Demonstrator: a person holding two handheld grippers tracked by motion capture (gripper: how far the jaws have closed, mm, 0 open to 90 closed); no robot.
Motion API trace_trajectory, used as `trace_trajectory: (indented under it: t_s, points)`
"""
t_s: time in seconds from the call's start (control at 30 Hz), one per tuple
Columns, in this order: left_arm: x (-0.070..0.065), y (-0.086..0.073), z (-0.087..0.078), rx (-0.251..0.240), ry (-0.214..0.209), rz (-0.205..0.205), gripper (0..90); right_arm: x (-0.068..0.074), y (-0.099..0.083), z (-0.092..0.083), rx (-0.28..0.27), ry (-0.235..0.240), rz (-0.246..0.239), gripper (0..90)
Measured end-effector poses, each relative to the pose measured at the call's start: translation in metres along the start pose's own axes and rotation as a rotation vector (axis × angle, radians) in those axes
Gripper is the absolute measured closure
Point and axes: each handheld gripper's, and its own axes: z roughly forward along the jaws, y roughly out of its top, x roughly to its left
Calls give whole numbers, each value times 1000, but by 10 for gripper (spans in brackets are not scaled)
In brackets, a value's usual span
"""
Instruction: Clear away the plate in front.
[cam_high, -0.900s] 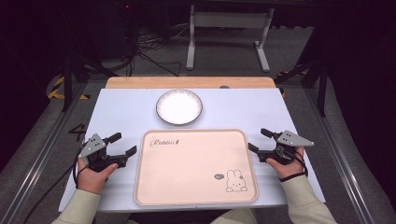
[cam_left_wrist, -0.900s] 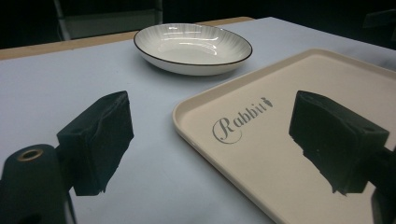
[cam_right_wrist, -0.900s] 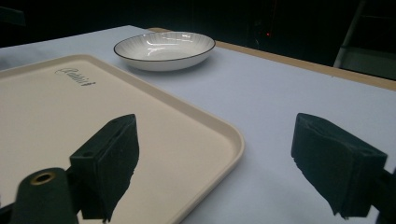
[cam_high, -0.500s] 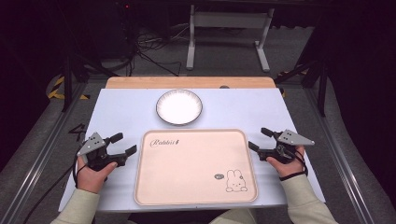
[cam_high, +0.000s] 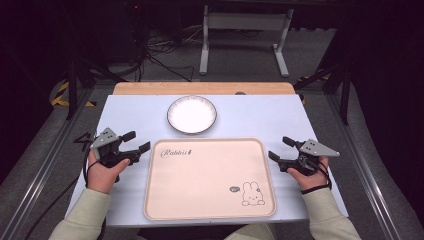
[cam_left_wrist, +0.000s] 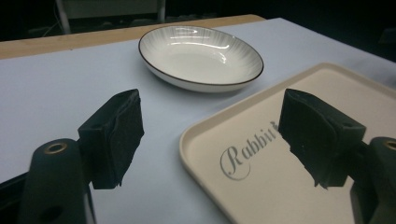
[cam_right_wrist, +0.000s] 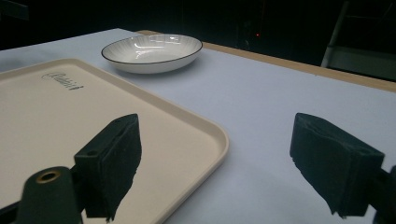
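A cream tray (cam_high: 210, 200) printed with "Rabbit" and a small bunny lies at the table's near middle, bare. Behind it stands a white dish (cam_high: 192, 114) with a dark rim, also seen as the dish (cam_left_wrist: 201, 56) and the dish (cam_right_wrist: 152, 51). My left gripper (cam_high: 137, 141) rests open just left of the tray, its jaws (cam_left_wrist: 210, 135) wide apart over the tray's far left corner (cam_left_wrist: 196, 140). My right gripper (cam_high: 281, 148) is open to the right of the tray, jaws (cam_right_wrist: 224, 163) astride the tray's far right corner (cam_right_wrist: 219, 135). Neither holds anything.
The pale blue table top (cam_high: 260, 115) has a wooden strip (cam_high: 200, 88) along its far edge. Beyond it, the dark floor holds cables (cam_high: 160, 60) and a grey metal stand (cam_high: 245, 30). Metal rails run along both sides of the table.
The left gripper has shifted slightly. The right gripper, tray and dish have stayed put.
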Motion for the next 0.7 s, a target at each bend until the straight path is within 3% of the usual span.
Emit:
trace_trajectory:
  t_s: [0.13, 0.43, 0.6, 0.7]
  points:
    - [0, 7, 9, 10, -12, -20, 231, -1, -1, -2, -6, 2, 2, 173]
    - [4, 24, 27, 26, -32, 1, 236, -1, -1, -6, -19, 5, 13, 173]
    - [8, 30, 36, 40, -35, -10, 271, 0, 1, -10, -34, -35, 6, 143]
    - [11, 35, 44, 49, -30, -6, 284, 1, 2, -12, -38, -33, 7, 146]
